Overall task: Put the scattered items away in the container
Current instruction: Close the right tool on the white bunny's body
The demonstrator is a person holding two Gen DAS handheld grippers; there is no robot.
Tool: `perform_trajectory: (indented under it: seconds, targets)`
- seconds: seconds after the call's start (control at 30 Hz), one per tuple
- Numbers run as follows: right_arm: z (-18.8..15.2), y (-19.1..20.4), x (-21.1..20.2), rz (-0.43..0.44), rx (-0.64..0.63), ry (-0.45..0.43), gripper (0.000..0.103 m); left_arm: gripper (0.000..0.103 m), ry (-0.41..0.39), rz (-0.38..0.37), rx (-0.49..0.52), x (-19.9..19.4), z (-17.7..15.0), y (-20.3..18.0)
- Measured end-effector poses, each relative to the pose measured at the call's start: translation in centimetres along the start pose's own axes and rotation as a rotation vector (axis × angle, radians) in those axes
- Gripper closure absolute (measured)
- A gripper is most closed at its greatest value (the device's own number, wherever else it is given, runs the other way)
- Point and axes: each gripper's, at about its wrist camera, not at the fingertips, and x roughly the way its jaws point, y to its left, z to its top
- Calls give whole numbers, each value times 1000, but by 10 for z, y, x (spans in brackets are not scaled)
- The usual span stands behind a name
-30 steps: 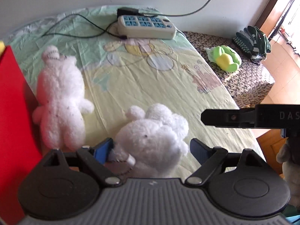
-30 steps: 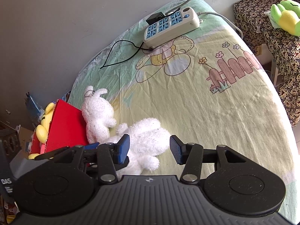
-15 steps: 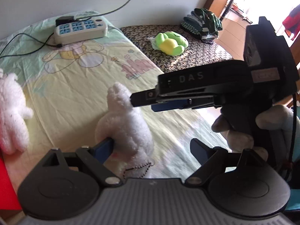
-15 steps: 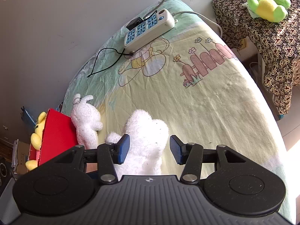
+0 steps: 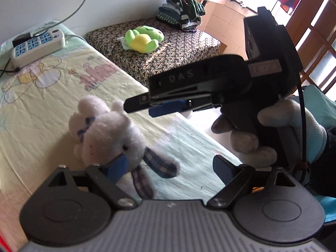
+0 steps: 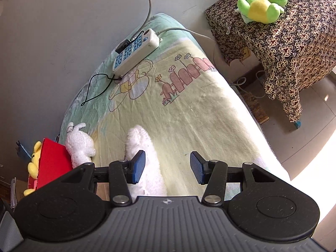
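Pick-up stage: white plush rabbit [image 5: 109,132] on bed [image 5: 42,105], beside left hand-held gripper [image 5: 168,168], jaws open, nothing gripped. Right hand-held gripper [image 6: 166,169] open above. Next: close on rabbit, carry to red container [image 6: 52,157].

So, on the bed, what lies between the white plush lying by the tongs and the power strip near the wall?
Nothing: in the right wrist view, only bare printed sheet runs from the white plush to the power strip.

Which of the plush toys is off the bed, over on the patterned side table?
The green frog plush; both white plushes lie on the bed sheet.
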Motion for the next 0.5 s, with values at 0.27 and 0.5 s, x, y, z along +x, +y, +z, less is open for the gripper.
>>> perform_trajectory:
  seconds: [0.27,0.5]
  targets:
    - [-3,-2,0,40,-41,-29,51,15,42,30,-167,15,5,36]
    - [-4,-12,8,128,13,15,50,15,48,17,-254,33,16,50]
